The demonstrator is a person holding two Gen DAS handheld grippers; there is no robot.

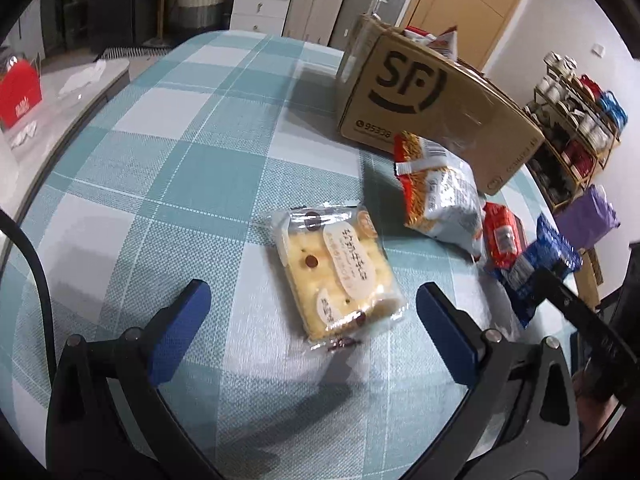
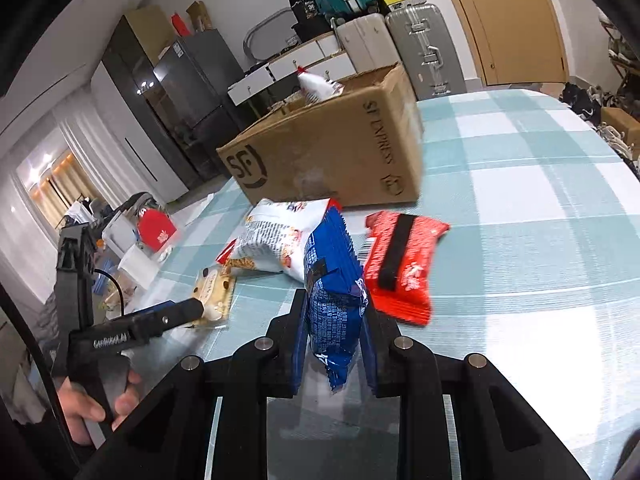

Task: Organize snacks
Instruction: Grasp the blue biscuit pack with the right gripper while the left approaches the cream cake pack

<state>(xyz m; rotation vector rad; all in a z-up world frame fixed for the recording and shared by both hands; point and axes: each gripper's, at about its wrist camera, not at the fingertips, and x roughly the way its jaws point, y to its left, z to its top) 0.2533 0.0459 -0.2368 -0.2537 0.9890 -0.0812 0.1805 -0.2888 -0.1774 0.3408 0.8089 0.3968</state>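
My right gripper [image 2: 334, 332] is shut on a blue snack packet [image 2: 332, 280], which stands on end between the pads; that blue packet [image 1: 536, 264] also shows at the right of the left wrist view. My left gripper [image 1: 312, 312] is open, its blue pads either side of a clear-wrapped cracker pack [image 1: 340, 268] that lies flat on the checked tablecloth [image 1: 180, 160]. A white and red noodle-snack bag [image 1: 440, 192] leans by the open cardboard SF box [image 1: 432, 96]. A red packet [image 2: 404, 264] lies flat to the right of the blue one.
The cardboard box [image 2: 336, 152] holds at least one snack bag [image 2: 316, 84]. A shoe rack [image 1: 576, 128] and a purple bag [image 1: 588, 216] stand beyond the table's right edge. A red box [image 1: 20, 92] sits on a side surface at left. A person's hand [image 2: 96, 404] holds the left gripper.
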